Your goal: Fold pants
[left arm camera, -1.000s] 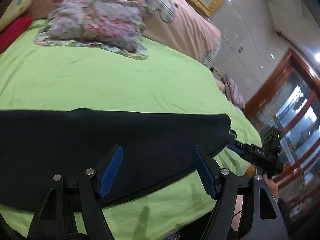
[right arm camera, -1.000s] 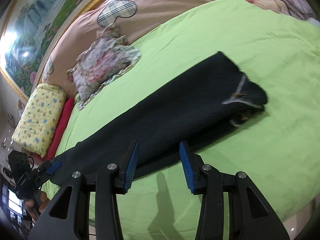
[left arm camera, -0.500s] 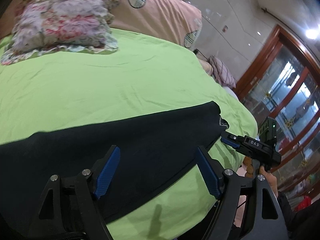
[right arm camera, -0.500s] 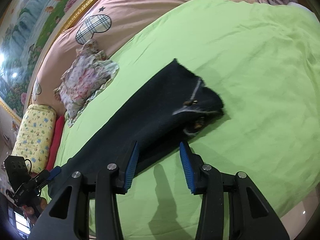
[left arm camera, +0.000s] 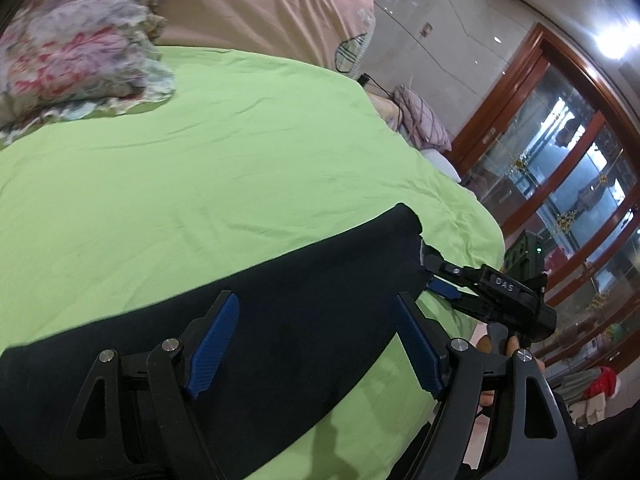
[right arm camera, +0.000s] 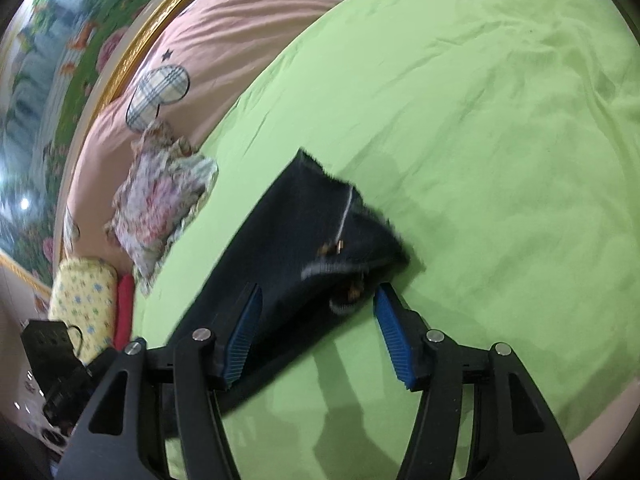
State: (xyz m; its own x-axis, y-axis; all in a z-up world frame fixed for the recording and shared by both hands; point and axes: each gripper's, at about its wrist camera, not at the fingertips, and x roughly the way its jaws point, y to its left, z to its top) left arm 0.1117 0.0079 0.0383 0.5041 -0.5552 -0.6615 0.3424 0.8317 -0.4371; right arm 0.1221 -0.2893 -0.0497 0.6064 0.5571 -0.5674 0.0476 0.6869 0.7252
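Dark navy pants (left arm camera: pixel 280 312) lie in a long folded strip across the green bed sheet (left arm camera: pixel 200 168). My left gripper (left arm camera: pixel 316 344) is open just above the middle of the strip. In the right wrist view the pants (right arm camera: pixel 296 240) end in the waistband (right arm camera: pixel 348 276), with a zipper and lining showing. My right gripper (right arm camera: pixel 318 332) is open, its blue pads on either side of the waistband end. The right gripper also shows in the left wrist view (left arm camera: pixel 444 280) at the pants' right end.
A floral pillow (left arm camera: pixel 76 60) and a pink headboard cushion (left arm camera: pixel 272 12) lie at the head of the bed. A yellow pillow (right arm camera: pixel 80 308) sits at the far left. The bed's edge drops off beside wooden glass doors (left arm camera: pixel 580 184).
Both grippers have moved toward the waistband end of the pants. The right gripper has opened wider and now straddles the waistband. The pants have not visibly moved on the sheet.
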